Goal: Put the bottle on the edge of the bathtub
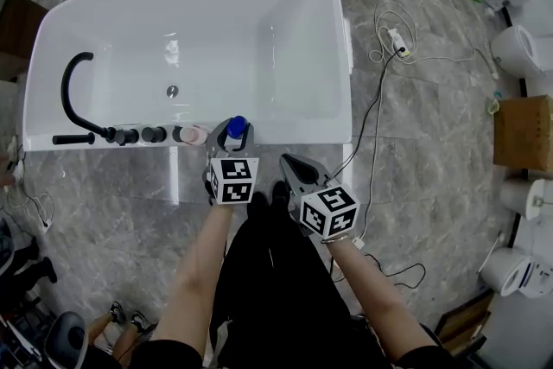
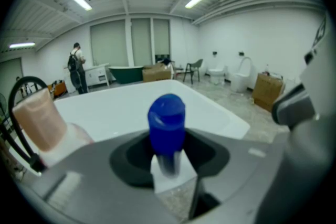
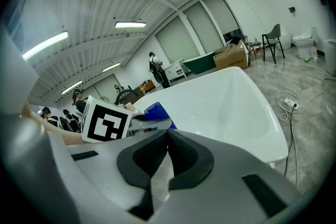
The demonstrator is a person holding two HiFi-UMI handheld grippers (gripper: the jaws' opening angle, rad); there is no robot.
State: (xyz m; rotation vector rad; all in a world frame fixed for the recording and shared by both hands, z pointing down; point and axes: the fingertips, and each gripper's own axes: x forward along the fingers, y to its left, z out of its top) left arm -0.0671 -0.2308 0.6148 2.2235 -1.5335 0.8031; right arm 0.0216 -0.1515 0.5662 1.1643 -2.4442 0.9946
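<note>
Bottle (image 1: 236,130), blue-capped, sat clamped in the left tongs (image 1: 232,141) at the near edge of the bathtub (image 1: 285,134) beside a pink-capped bottle (image 1: 193,135) (touching down or not, I couldn't tell), so only the release looked outstanding, right tongs (image 1: 290,163) closed on nothing.

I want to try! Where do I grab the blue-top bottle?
Take the bottle by its white body just under the blue cap, coming from the side away from the bathtub: it is upright and slim there; the left gripper clamps it so.

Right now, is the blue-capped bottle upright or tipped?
Upright: the bottle stands with its cap on top, held in the left gripper.
</note>
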